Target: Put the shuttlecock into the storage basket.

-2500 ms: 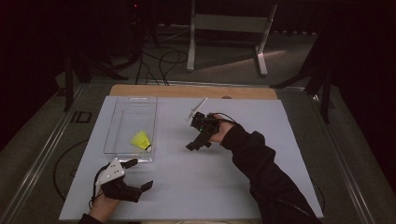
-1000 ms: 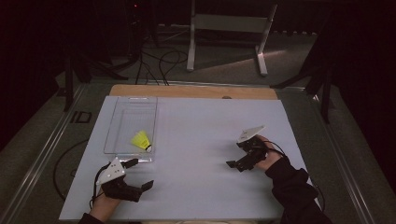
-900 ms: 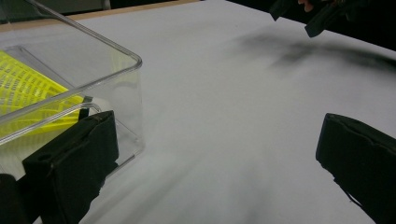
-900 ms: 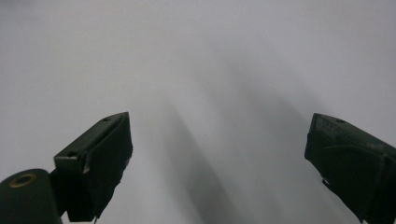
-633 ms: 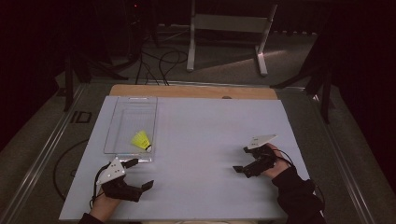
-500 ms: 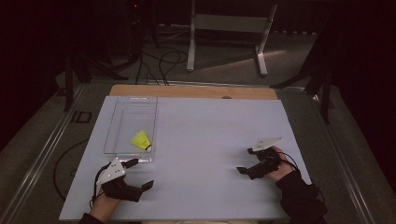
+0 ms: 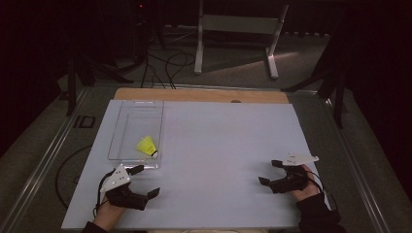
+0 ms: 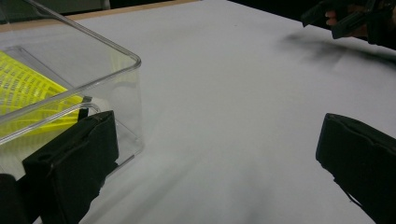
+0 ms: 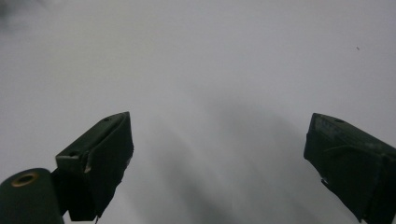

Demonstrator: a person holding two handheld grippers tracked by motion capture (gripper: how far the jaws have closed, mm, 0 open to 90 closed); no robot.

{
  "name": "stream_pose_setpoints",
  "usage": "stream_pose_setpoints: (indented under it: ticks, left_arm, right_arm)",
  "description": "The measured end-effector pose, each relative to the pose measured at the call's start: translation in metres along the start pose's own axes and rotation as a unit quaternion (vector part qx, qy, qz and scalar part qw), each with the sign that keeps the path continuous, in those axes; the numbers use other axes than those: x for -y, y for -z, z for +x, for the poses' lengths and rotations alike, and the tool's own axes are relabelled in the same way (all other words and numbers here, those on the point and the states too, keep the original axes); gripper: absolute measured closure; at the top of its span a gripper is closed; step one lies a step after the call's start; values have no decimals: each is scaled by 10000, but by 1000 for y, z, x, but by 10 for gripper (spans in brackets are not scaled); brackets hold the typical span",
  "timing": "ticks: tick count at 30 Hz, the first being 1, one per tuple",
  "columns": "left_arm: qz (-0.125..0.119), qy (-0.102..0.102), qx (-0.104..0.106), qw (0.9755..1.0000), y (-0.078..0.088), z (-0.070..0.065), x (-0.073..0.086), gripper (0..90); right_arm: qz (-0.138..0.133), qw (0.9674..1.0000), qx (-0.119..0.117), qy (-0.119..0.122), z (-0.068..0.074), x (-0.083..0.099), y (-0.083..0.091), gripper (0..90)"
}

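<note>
A yellow shuttlecock [image 7: 147,145] lies on its side inside a clear plastic tray [image 7: 121,131] on the left part of the white tabletop [image 7: 223,145], close to the tray's near end and toward its right wall, with its small dark-and-white cork tip pointing toward the near right corner. The left gripper [image 7: 144,180] rests on the tabletop just in front of the tray's near edge, its fingers [image 8: 77,161] spread wide with nothing between them; in the left gripper view one finger sits close against the tray's near corner, and the yellow mesh skirt shows through the transparent wall. The right gripper [image 7: 270,173] sits low on the near right part of the tabletop, well apart from the tray, with its fingers [image 9: 100,154] likewise parted and empty over bare white surface. Judged from its look, the shuttlecock should be very light, so it would likely skid or roll if nudged and not pinched squarely. The skirt appears to be a thin plastic lattice that would flex and could crease under a hard squeeze, while the cork tip seems the firmer, denser part. A sound hold would probably be at the tip or at the narrow neck where the skirt meets it, with light closing force. The tray's upright walls crowd the approach, so reaching in from above looks easier than from the side, and the smooth tray itself seems light enough to slide if bumped.
</note>
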State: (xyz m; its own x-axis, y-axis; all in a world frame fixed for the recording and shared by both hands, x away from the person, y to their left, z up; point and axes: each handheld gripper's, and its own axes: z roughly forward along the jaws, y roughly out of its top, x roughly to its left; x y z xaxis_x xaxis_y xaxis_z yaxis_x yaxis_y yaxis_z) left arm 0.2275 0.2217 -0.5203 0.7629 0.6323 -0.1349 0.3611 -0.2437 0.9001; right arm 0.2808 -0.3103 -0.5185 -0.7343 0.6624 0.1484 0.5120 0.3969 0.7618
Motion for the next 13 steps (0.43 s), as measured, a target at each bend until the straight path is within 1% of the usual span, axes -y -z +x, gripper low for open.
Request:
stream_pose_setpoints:
  ticks: [2,4,7,10,13]
  left_arm:
    - [3,-3,-1,10000,0,0,0,4]
    - [2,-4,1,10000,0,0,0,3]
    - [17,-31,5,10000,0,-1,0,4]
    - [16,-44,10,10000,0,-2,0,4]
    - [-16,-30,-8,10000,1,-1,-1,3]
  right_arm:
    - [-34,10000,33,6,0,3,0,85]
    - [-91,10000,-31,16,-1,4,0,85]
    - [-264,9995,-122,75,-3,4,0,85]
    - [-277,9994,-191,25,-4,5,-3,85]
    - [-247,9992,-322,-28,-6,6,-5,85]
